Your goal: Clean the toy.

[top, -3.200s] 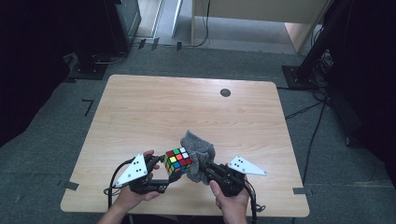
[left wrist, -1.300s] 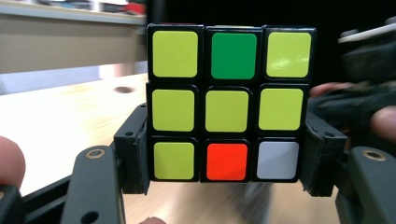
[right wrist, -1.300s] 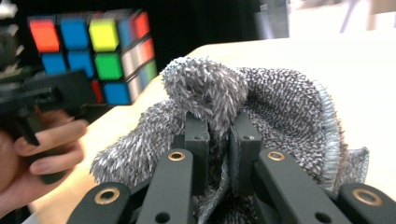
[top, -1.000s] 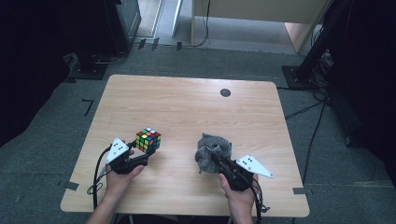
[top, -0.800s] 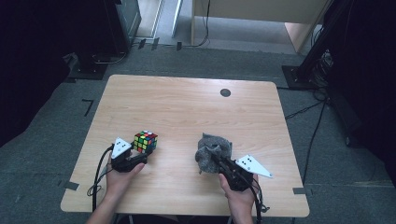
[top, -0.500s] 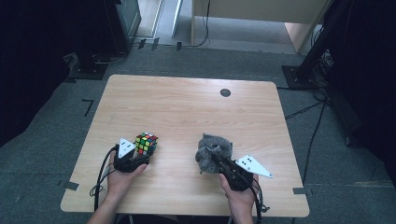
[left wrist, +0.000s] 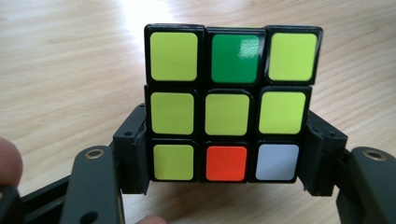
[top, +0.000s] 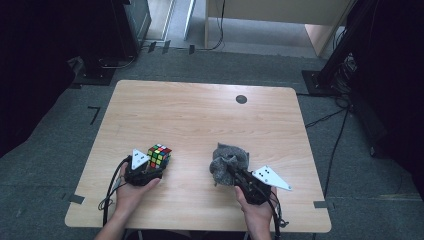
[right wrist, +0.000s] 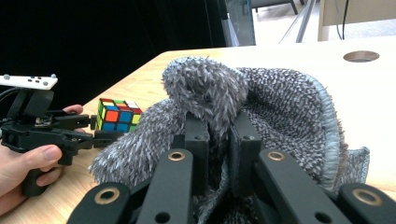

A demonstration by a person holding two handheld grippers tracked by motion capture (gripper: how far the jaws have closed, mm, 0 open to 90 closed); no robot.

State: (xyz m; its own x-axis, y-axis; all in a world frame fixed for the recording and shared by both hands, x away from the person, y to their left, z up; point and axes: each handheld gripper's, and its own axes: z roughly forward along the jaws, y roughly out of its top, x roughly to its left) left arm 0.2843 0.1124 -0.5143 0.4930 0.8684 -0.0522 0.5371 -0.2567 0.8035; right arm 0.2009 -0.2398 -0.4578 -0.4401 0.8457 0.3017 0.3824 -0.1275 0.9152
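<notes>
Cube and cloth — one in each gripper

Left gripper [left wrist: 224,186] clamps the puzzle cube [left wrist: 229,105]; right gripper [right wrist: 217,154] pinches the grey fuzzy cloth [right wrist: 280,102] — both on the wooden table [top: 200,115].

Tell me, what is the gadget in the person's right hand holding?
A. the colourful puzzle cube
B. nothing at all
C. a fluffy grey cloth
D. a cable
C: in the right gripper view the right gripper has its fingers pinched on a bunch of the fluffy grey cloth, while the puzzle cube sits clamped in the left gripper.
</notes>
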